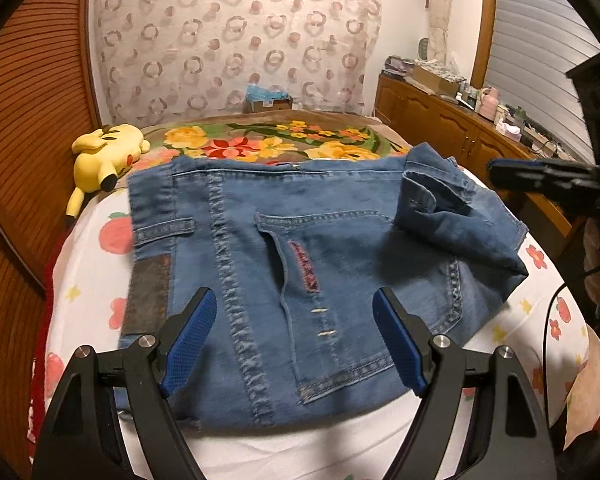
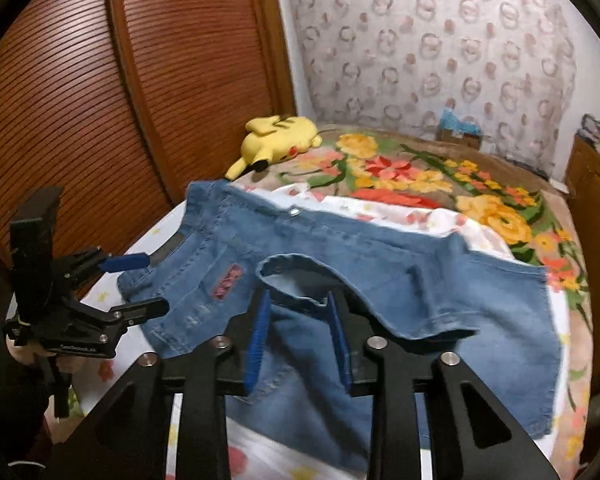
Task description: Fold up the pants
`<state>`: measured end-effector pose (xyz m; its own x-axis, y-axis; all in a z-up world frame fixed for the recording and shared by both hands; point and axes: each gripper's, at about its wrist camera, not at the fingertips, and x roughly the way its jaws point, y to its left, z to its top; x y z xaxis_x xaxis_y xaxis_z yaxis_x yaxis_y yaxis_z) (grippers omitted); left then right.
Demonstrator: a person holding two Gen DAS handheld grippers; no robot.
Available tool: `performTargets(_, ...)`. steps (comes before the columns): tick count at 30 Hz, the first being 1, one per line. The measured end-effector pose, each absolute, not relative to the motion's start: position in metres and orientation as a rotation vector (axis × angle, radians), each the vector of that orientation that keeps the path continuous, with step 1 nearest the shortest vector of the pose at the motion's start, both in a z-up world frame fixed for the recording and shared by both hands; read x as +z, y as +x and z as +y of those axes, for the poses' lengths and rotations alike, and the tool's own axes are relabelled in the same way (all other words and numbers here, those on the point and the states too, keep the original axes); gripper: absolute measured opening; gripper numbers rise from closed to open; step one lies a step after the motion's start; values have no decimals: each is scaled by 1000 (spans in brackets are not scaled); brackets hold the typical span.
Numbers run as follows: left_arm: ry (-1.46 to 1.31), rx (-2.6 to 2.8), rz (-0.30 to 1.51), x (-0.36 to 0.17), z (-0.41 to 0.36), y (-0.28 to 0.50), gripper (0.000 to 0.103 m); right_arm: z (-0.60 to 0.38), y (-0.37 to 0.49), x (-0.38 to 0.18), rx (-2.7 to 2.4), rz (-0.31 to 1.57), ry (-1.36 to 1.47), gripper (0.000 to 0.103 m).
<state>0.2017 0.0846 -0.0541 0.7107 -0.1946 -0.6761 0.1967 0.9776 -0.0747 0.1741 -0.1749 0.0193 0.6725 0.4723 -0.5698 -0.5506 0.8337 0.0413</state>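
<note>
Blue denim pants [image 1: 300, 264] lie folded on the bed [image 1: 84, 280], beside a yellow plush toy [image 1: 104, 156]. I see my left gripper [image 1: 294, 340] spread wide above them, holding nothing. My right gripper [image 2: 300, 336] stands partly apart around a cuff, pads not pressing it.

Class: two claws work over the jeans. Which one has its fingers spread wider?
The left claw, over the blue denim jeans near the back pocket, gapes wide and empty. The right claw stands narrower, at a folded hem.
</note>
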Motion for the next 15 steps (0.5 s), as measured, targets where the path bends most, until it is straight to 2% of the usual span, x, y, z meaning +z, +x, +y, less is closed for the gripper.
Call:
performTargets(7, 18, -257, 777, -55, 58, 225, 81, -192, 187, 15, 471, 613, -105, 39)
performTargets(15, 40, -316, 779, -47, 26, 255, 81, -192, 241, 3, 430, 687, -72, 39)
